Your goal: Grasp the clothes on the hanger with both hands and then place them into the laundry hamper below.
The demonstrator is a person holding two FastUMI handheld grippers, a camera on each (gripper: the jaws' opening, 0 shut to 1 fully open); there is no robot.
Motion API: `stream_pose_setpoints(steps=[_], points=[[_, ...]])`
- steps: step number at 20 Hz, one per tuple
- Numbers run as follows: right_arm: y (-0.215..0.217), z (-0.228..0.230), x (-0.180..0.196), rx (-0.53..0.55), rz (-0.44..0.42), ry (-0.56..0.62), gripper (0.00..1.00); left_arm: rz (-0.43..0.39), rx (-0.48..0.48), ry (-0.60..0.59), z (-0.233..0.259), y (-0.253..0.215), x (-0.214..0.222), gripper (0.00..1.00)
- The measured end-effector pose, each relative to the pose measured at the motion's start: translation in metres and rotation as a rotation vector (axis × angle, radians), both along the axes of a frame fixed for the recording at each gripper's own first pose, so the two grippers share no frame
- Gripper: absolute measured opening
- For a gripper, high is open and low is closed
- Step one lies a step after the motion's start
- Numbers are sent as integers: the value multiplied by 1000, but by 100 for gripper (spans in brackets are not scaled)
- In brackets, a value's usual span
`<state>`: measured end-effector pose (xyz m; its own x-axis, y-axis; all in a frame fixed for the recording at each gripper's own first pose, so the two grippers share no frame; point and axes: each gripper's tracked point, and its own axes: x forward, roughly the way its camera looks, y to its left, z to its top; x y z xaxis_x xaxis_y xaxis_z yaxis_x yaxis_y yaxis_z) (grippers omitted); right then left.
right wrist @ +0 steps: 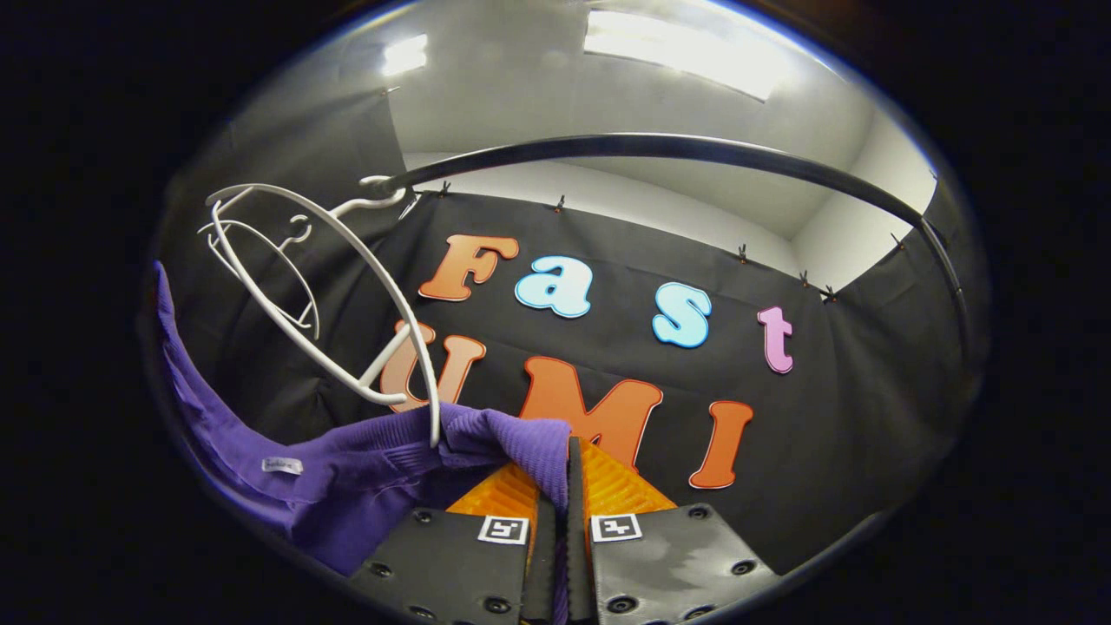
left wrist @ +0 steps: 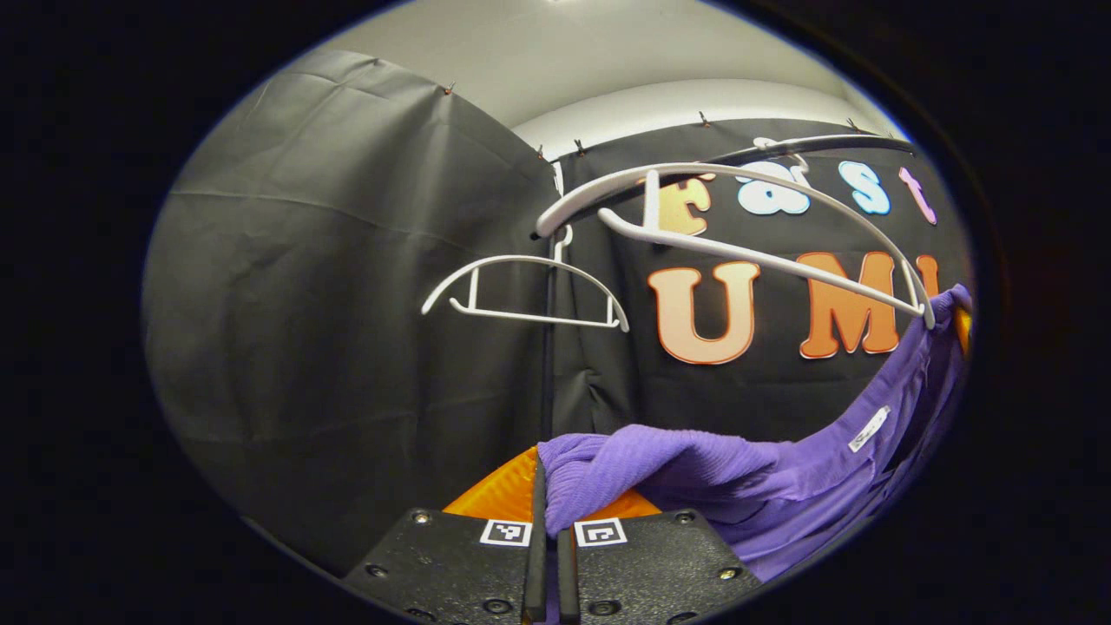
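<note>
My left gripper (left wrist: 548,521) has its 2 fingers pinched tight on a fold of the purple garment (left wrist: 781,469), cloth spilling right of them. My right gripper (right wrist: 562,512) is clamped on the garment's other end, fabric trailing left. Above my fingers, the white hanger (right wrist: 347,295) hooks the garment's edge, hanging from the rail (right wrist: 694,152). A 2nd hanger (left wrist: 525,291) hangs bare.

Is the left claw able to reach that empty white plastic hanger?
Probably not now. The left claw is shut on the purple knitted garment, and the empty white plastic hanger hangs higher up, well beyond its fingertips.
</note>
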<state>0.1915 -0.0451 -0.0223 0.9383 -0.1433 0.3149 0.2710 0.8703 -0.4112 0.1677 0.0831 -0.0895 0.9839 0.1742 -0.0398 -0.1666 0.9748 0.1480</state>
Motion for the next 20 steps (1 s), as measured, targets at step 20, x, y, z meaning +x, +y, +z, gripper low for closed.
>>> stream_pose_setpoints(steps=[20], points=[[63, -170, -16, 86, 253, 478, 10, -346, -75, 321, -117, -140, -12, 5]])
